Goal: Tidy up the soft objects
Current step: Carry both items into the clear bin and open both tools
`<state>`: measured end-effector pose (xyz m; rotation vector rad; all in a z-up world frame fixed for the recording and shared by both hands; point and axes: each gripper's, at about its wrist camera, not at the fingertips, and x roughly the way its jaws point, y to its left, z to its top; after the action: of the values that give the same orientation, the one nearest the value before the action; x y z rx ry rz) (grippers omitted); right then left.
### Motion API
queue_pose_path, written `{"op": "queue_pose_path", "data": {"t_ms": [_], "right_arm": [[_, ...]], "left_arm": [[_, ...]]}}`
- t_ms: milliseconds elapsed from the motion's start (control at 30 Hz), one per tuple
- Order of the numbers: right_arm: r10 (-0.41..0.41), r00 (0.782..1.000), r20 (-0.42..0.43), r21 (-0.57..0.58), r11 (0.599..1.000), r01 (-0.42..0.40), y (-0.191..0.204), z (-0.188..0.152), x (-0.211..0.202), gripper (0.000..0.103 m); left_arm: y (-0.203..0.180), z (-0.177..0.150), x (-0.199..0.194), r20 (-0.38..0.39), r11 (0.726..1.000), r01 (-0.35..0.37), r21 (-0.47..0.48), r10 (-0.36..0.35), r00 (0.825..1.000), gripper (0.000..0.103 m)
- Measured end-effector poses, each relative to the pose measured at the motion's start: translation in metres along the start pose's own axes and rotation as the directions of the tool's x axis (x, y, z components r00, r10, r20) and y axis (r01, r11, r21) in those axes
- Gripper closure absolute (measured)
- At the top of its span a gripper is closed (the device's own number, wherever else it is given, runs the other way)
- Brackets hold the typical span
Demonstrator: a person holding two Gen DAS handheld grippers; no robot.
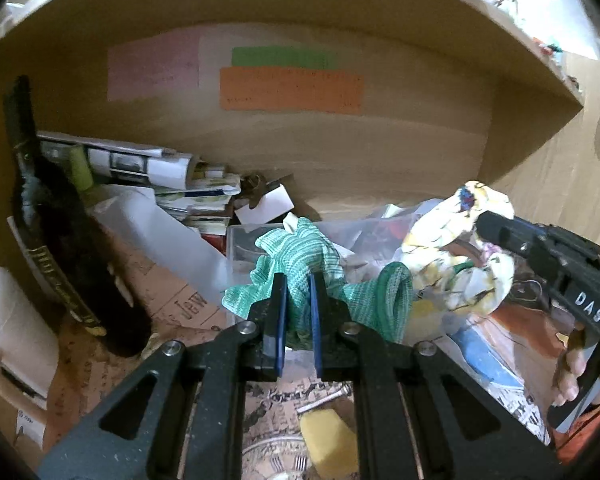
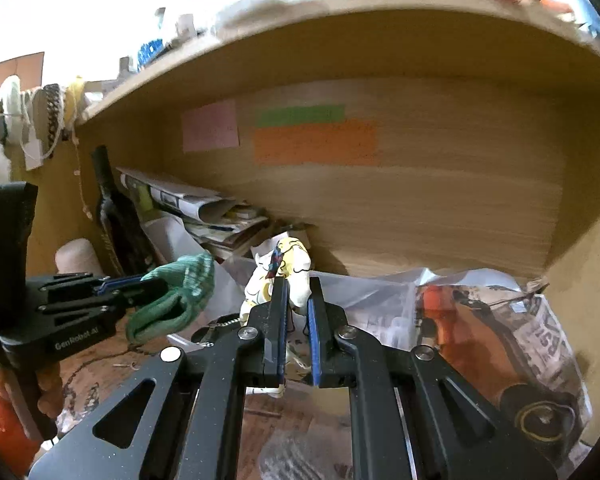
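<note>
Clamping a green knit cloth point(image 1: 296, 276), the left gripper point(image 1: 299, 292) holds it above a clear plastic box point(image 1: 240, 240) under the shelf, while the right gripper point(image 2: 298, 300) pinches a yellow patterned cloth point(image 2: 288, 264). Both should probably stay shut until clear of the clutter.
</note>
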<state>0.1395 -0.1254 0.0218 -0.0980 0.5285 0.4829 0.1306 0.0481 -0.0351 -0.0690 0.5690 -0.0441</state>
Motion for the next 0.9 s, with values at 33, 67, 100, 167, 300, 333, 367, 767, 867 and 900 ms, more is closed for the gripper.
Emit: {"op": "queue_pose_path", "data": {"t_ms": [33,67,100,167,300,333,367,767,867,900], "right_arm": [[-0.002,1.000,-0.011,0.002,1.000,0.002,0.000,0.000,0.006,0.095],[-0.002,1.000,-0.021,0.004,1.000,0.002,-0.001,-0.001,0.011,0.095],[0.000,0.999,-0.037,0.007,1.000,0.001,-0.002,-0.002,0.018,0.095],[0.007,0.998,-0.065,0.017,1.000,-0.006,-0.003,-0.004,0.028,0.095],[0.009,0.993,-0.121,0.016,1.000,-0.007,-0.002,-0.011,0.046,0.095],[0.004,0.991,-0.136,0.011,1.000,-0.002,-0.001,-0.013,0.051,0.095],[-0.001,0.989,-0.148,0.008,1.000,0.003,-0.002,-0.014,0.055,0.095],[-0.048,0.965,-0.258,-0.006,0.999,0.048,-0.010,-0.028,0.083,0.093],[-0.058,0.962,-0.266,-0.005,0.998,0.059,-0.012,-0.030,0.083,0.087],[-0.058,0.962,-0.266,-0.004,0.998,0.059,-0.012,-0.030,0.083,0.085]], "left_arm": [[0.000,0.001,0.007,-0.010,1.000,-0.004,0.000,0.004,1.000,0.093],[-0.001,0.002,0.012,-0.017,1.000,-0.007,0.000,0.007,1.000,0.093],[-0.001,0.003,0.017,-0.024,1.000,-0.010,0.001,0.010,1.000,0.093],[-0.003,0.001,0.024,-0.039,1.000,-0.015,0.000,0.015,0.999,0.093],[-0.008,-0.003,0.043,-0.073,1.000,-0.018,0.011,0.019,0.997,0.093],[-0.010,-0.004,0.048,-0.084,1.000,-0.017,0.017,0.019,0.996,0.093],[-0.011,-0.004,0.052,-0.094,1.000,-0.014,0.020,0.016,0.995,0.093],[-0.015,-0.014,0.084,-0.205,1.000,0.016,0.010,-0.013,0.979,0.089],[-0.012,-0.013,0.085,-0.210,1.000,0.021,-0.009,-0.022,0.978,0.086],[-0.011,-0.013,0.084,-0.209,1.000,0.023,-0.012,-0.025,0.978,0.084]]}}
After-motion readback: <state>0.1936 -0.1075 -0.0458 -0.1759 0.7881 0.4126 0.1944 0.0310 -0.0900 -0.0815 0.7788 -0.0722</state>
